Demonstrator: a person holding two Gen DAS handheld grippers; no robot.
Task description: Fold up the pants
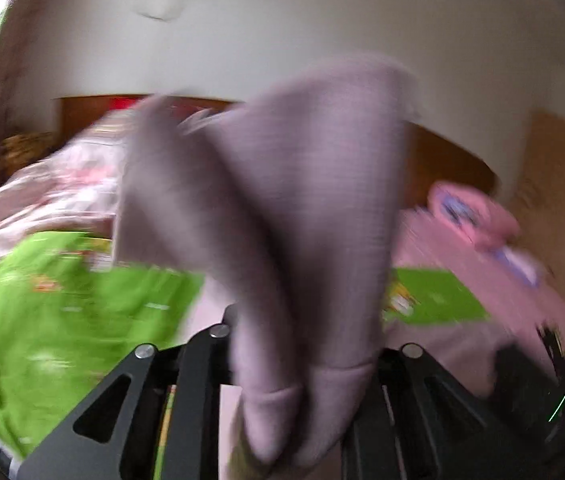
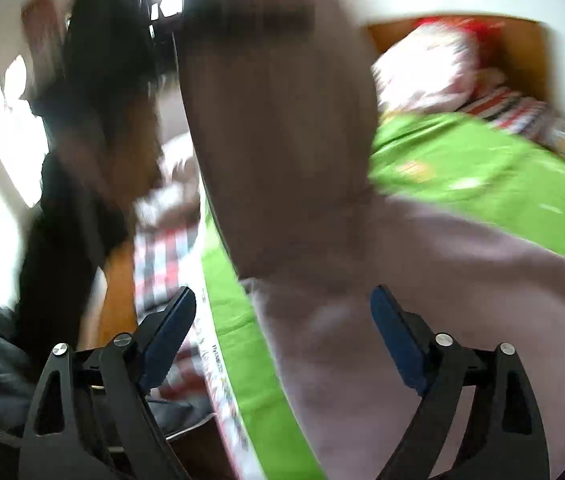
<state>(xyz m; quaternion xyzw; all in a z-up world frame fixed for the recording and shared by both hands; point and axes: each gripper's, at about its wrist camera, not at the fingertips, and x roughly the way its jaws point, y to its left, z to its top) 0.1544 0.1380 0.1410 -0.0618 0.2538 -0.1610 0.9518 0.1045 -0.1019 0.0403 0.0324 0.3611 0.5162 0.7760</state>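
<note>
The pale mauve pants [image 1: 282, 200] hang up in front of my left gripper [image 1: 302, 360], which is shut on a fold of them; the fabric covers the fingertips. Both views are blurred by motion. In the right wrist view the pants [image 2: 422, 300] lie on the green bed sheet [image 2: 462, 168] and rise up in the middle of the frame. My right gripper [image 2: 282, 312] is open over the pants, its blue pads [image 2: 398, 336] wide apart and empty.
A green sheet [image 1: 62, 312] covers the bed, with a pink floral quilt [image 1: 62, 184] and a wooden headboard [image 1: 82, 112] behind. A pink item [image 1: 474, 216] lies at the right. A dark-clothed person [image 2: 66, 220] stands left of the bed.
</note>
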